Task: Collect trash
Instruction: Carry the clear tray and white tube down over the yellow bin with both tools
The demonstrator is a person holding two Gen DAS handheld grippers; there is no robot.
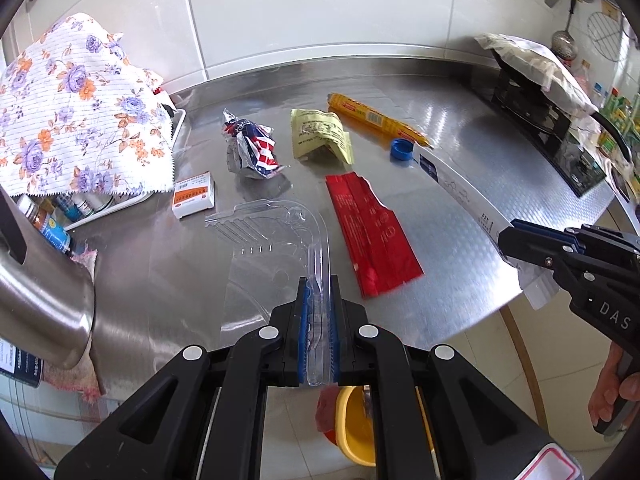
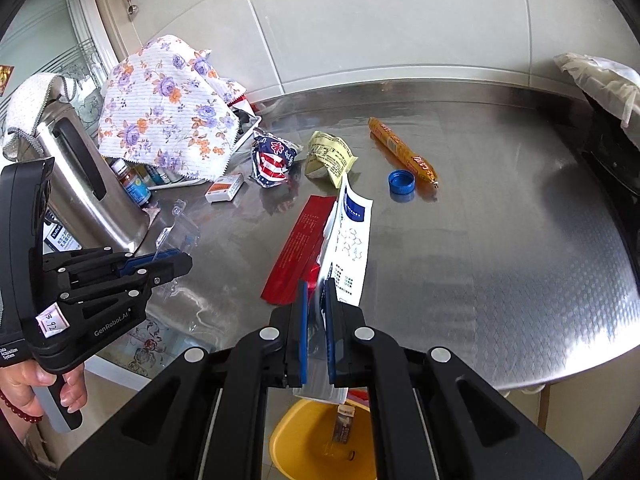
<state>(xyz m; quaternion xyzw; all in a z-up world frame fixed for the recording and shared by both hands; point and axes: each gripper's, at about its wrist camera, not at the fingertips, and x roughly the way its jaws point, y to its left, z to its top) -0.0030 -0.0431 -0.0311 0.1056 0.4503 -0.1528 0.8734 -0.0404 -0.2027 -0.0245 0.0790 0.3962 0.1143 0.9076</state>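
Observation:
My left gripper (image 1: 319, 284) is shut on a clear plastic blister pack (image 1: 276, 240) that lies over the steel table's front edge. My right gripper (image 2: 316, 286) is shut on a white and blue wrapper (image 2: 352, 240), held up above the table; it also shows in the left wrist view (image 1: 464, 192). On the table lie a red wrapper (image 1: 370, 232), a yellow-green packet (image 1: 320, 138), an orange sausage stick (image 1: 376, 118), a blue bottle cap (image 1: 402, 149), a crumpled red-white-blue wrapper (image 1: 252, 148) and a small orange and white box (image 1: 193, 195). A yellow bin (image 2: 316, 440) stands on the floor below both grippers.
A steel kettle (image 2: 88, 192) stands at the table's left front. A floral cloth (image 1: 76, 112) covers a rack with small bottles (image 1: 56, 228) at the left. A stove (image 1: 552, 128) under a white cover is at the right. The tiled wall (image 1: 320, 8) is behind.

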